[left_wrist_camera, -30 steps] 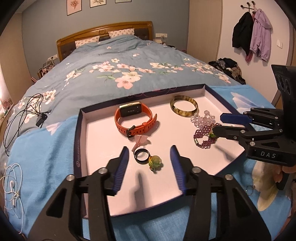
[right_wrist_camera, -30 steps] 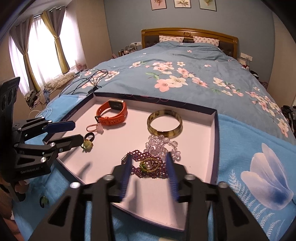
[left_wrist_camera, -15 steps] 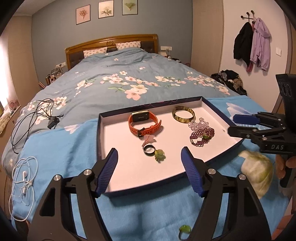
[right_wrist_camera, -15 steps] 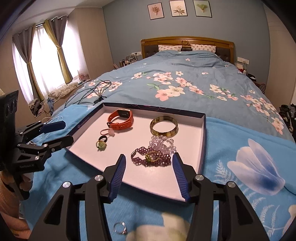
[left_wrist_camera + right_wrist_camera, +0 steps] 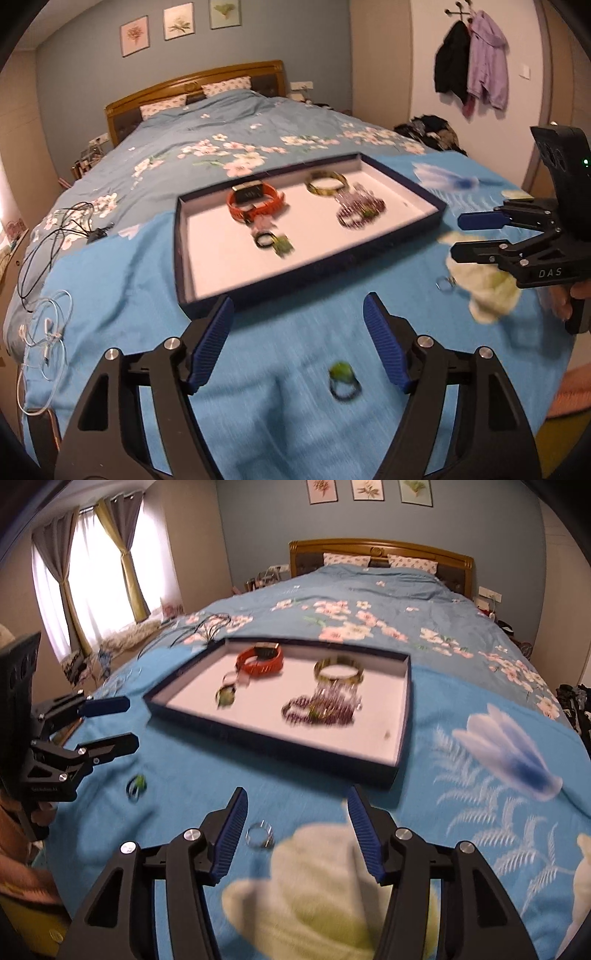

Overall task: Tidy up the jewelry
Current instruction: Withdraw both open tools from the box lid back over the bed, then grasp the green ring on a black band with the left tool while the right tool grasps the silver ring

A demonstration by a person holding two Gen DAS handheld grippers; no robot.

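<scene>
Lower centre of both views: my left gripper [image 5: 297, 341] and right gripper [image 5: 295, 829] have backed off the tray [image 5: 314, 275], jaws just widened, empty. Blurry green-stone ring [image 5: 343, 380] and probably silver ring [image 5: 260, 835] await on the blanket.

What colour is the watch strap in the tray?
Orange-red: the watch lies at the back of the tray, showing best in the left wrist view.

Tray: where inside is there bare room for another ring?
The tray is bare along its near edge and in the left strip beside the orange watch. The far right is crowded: bangle, purple bead bracelet.
</scene>
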